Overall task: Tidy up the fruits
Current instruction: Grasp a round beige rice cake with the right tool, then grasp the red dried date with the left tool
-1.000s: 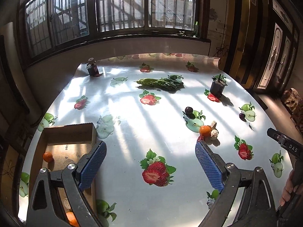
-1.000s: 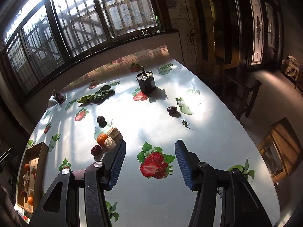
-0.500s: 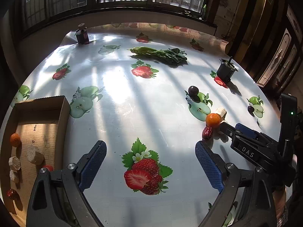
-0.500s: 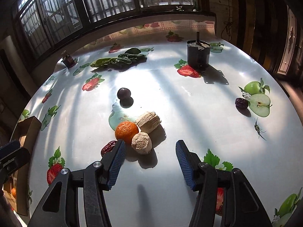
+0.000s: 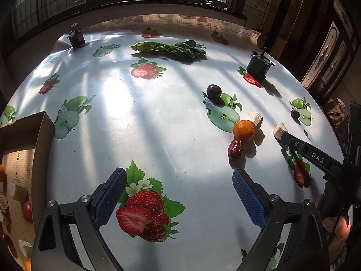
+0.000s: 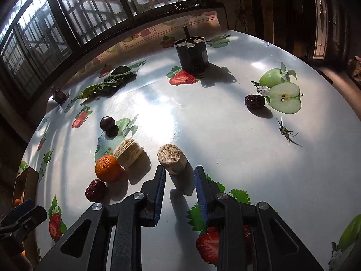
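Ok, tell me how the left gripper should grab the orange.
Probably from above, across the round middle of the orange, closing on its open left and right flanks: the ribbed roll touches it behind, the red date in front.

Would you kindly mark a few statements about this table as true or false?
1. The right tool is empty. False: its jaws have just closed on a tan roll.
2. The left tool is open. True.
3. The box is empty. False: it is partly filled.
4. A dark plum lies apart from the orange. True.
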{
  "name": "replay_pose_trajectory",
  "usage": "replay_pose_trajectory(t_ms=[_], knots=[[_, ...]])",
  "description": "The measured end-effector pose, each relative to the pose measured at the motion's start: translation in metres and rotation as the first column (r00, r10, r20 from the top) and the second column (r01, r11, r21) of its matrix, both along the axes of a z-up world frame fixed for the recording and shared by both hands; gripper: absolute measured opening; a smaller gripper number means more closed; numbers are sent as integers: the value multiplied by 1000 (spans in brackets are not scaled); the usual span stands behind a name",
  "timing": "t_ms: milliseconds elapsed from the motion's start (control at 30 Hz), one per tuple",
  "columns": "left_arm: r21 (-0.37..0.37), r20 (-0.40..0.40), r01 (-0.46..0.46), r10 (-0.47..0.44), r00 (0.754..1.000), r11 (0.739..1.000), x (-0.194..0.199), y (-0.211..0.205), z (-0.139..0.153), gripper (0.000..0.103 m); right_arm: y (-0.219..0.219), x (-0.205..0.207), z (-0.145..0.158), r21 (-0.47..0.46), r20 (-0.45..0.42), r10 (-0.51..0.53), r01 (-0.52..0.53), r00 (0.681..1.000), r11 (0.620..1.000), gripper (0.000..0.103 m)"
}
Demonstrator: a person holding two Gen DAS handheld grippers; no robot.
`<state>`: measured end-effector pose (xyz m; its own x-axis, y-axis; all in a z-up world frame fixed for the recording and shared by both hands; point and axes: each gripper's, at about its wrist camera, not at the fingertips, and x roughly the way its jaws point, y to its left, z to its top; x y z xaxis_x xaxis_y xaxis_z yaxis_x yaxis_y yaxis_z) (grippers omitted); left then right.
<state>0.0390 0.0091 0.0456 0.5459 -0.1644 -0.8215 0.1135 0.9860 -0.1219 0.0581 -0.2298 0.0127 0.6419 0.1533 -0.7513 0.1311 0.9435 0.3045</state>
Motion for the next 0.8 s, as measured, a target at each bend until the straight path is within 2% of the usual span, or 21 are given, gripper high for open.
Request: replay_pose_trajectory(t_ms=[233,300,333,433,467,567,800], knots=[[7,51,108,-108,993,994,12,-43,-10,92,-4,6,-1,37,26,35,-36,999,999,29],[5,55,114,-114,992,993,16,-49,-15,89,-4,9,0,55,41,52,-55,998,997,36],[-6,48,120,-120,992,993,19,-50,-18,83,-5,10,0,63,46,57,-59,997,996,41],[-56,10,136,-135,991,989,27,-53,-30,66,-7,14,0,79,54,56,-60,997,995,41],[-46,36,132,-131,991,990,25,-54,-29,66,-7,15,-1,81,52,59,-63,997,995,41],[-38,45,145,-143,989,989,25,-57,-30,66,1,18,-2,47,45,76,-79,996,996,41],[-82,69,149,-143,987,985,25,-51,-30,66,26,23,-3,-114,34,123,-118,992,986,41]])
